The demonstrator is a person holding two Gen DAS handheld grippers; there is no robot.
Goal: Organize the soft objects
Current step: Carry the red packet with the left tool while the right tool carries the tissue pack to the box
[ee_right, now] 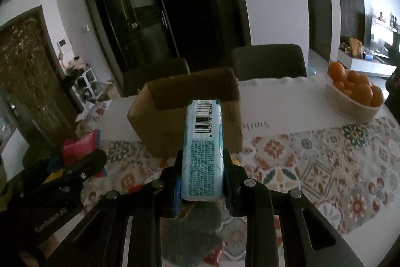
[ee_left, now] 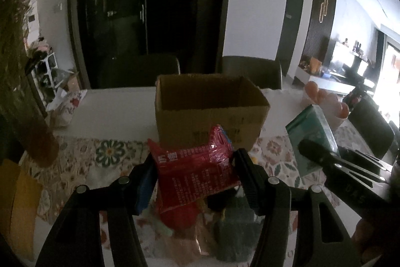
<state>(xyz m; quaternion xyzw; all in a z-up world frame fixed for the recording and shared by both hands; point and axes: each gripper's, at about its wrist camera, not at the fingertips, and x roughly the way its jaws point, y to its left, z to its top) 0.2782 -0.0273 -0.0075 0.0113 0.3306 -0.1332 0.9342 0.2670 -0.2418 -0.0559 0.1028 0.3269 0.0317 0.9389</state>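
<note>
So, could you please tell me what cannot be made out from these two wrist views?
- Cardboard box floor: hidden in both views by its front wall.
- Things under the red packet: left wrist view, blurred and dark behind the left gripper.
- Fine print on the tissue pack: right wrist view, too small.
- Right gripper pads: mostly covered by the pack.

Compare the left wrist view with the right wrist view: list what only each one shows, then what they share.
Only the left wrist view: the left gripper with its jaws closed on the red packet, seen close up, and a yellow sheet at the table's left edge.

Only the right wrist view: the barcode face of the pale blue tissue pack clamped in the right gripper.

Both: the open cardboard box, the patterned tablecloth, the bowl of oranges and two dark chairs.
</note>
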